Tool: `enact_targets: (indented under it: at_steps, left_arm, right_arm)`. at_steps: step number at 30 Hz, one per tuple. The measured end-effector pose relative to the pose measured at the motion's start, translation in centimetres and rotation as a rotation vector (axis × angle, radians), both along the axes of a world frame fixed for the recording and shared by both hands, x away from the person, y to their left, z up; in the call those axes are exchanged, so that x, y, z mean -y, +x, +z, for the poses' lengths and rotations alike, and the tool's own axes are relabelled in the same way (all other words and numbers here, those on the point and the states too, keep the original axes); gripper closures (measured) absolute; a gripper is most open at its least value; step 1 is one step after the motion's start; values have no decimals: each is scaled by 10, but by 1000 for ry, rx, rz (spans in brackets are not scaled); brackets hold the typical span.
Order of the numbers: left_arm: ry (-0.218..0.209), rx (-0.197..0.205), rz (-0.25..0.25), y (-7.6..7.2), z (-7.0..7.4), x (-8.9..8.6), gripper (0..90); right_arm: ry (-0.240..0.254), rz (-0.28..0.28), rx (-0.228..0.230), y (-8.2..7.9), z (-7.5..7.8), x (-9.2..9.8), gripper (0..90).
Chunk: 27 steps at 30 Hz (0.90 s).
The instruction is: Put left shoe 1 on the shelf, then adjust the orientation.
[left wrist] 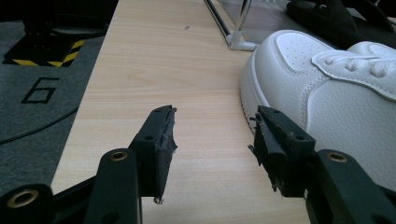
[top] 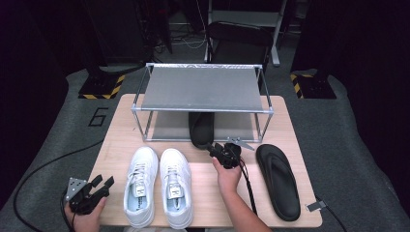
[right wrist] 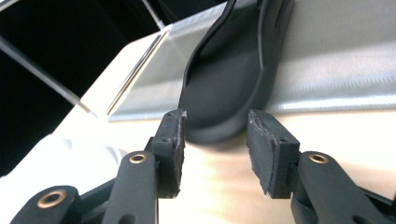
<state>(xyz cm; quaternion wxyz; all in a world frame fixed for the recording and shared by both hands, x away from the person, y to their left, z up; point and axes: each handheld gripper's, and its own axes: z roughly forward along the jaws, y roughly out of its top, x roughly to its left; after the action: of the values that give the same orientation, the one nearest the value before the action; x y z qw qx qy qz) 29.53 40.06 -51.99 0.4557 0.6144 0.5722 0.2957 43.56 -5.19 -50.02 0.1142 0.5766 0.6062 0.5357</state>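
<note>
While my right claw (top: 212,149) was parked just short of the black flip-flop (top: 200,128) lying half under the metal rack (top: 203,89), its jaws stood apart with nothing pinched between them. Looking down that claw, the heel end of the flip-flop (right wrist: 219,88) sat right past the tips, close but not touching, resting partly on the rack's grey bottom shelf (right wrist: 336,79) and partly on the counter (right wrist: 336,135). Off to that claw's right, the other black flip-flop (top: 279,181) lay flat on the counter, well apart. My left claw (left wrist: 212,140) hung released too, jaws wide over bare wood, with the white sneaker (left wrist: 322,88) just beside its right jaw. Second sneaker (top: 175,186) sat right next to the first.
</note>
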Motion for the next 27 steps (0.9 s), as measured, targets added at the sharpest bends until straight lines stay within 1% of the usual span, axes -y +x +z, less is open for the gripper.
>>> enact_targets:
  at_steps: [3,4,6,7,8,11,12,13,14,15,16,18,19,20,21,25,27]
  left_arm:
    - [5,3,-1,0,0,1,473]
    - [6,1,1,0,0,2,473]
    - [7,-3,-2,0,1,2,473]
    - [8,-2,-2,0,1,2,473]
    - [10,-2,-3,0,1,2,473]
    - [10,3,-4,0,1,2,473]
    - [9,4,-4,0,1,2,473]
    - [9,6,-4,0,1,2,473]
    - [8,7,-4,-1,1,2,473]
    - [7,9,-5,0,1,2,473]
    - [6,13,-3,0,1,2,473]
    - [8,4,-3,0,1,2,473]
    - [10,2,-4,0,0,2,473]
    - [10,11,2,0,0,3,473]
    - [13,6,-5,-1,1,3,473]
    - [13,9,-4,-2,1,3,473]
    - [13,6,0,-2,1,4,473]
  right_arm:
    - [-18,24,-1,-12,0,5,542]
    - [-20,34,5,-15,0,6,535]
    - [-30,68,5,-20,0,8,534]
    - [-43,79,-1,-22,0,9,533]
    - [-60,90,6,-24,0,10,531]
    - [-93,108,6,-32,1,14,527]
    - [-109,120,-5,-35,1,14,527]
    - [-118,125,-9,-38,2,15,527]
    - [-121,130,-2,-40,2,17,526]
    - [-99,130,-14,-44,3,20,521]
    - [-91,126,-12,-47,3,23,520]
    - [-98,117,-16,-52,3,26,520]
    - [-108,118,-8,-55,3,29,518]
    - [-118,122,-11,-62,3,33,509]
    - [-118,122,-11,-62,3,33,509]
    - [-175,138,21,-82,5,45,507]
    - [-189,131,31,-91,7,53,507]
